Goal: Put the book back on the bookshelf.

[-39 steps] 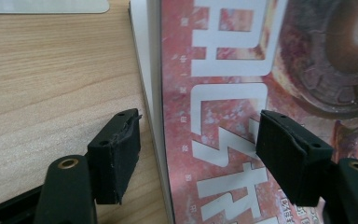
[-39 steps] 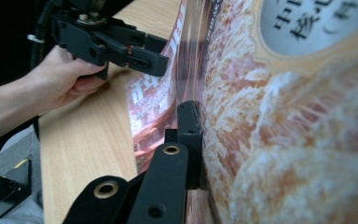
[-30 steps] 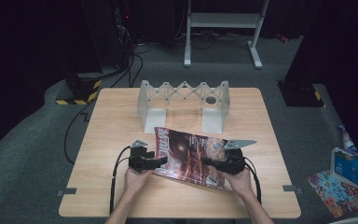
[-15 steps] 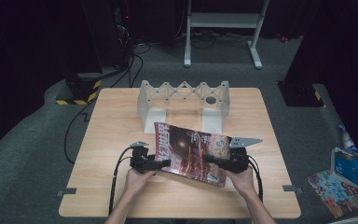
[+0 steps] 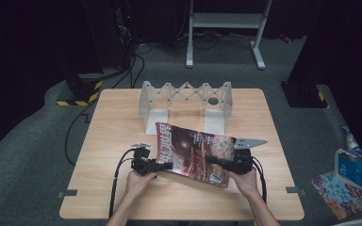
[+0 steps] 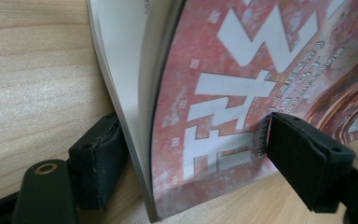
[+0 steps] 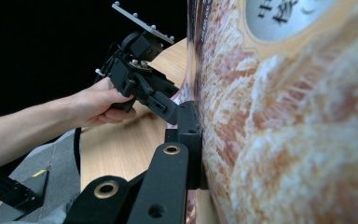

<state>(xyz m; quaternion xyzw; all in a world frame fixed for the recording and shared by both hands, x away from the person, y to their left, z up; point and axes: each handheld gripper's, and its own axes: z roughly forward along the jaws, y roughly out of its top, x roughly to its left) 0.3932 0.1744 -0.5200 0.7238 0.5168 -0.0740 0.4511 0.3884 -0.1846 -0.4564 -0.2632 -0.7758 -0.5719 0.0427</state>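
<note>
Currently, high view: a glossy red-brown magazine with large white cover lettering (image 5: 193, 153) is held tilted above the light wooden counter (image 5: 118, 127), just in front of the white accordion-style plastic rack (image 5: 185, 104). Left gripper (image 5: 156, 165) grips the magazine's near-left corner; right gripper (image 5: 217, 161) grips its right edge. Long axis of the magazine runs left to right between the two hands, and the rack lies directly behind it. Rack slots look empty.

Left gripper view: jaws straddle the magazine's spine corner (image 6: 191, 140), one pad behind the white pages, the other against the cover; closed on it by my reading.

Right gripper view: the one jaw that shows is pressed flat against the cover (image 7: 279, 121); the other is hidden behind the magazine, so grip is judged, not seen. Left gripper (image 7: 168, 112) visible beyond, in the person's hand (image 7: 100, 102).

Judgement: both hands equally near; any slotting means moving toward the rack.
</note>
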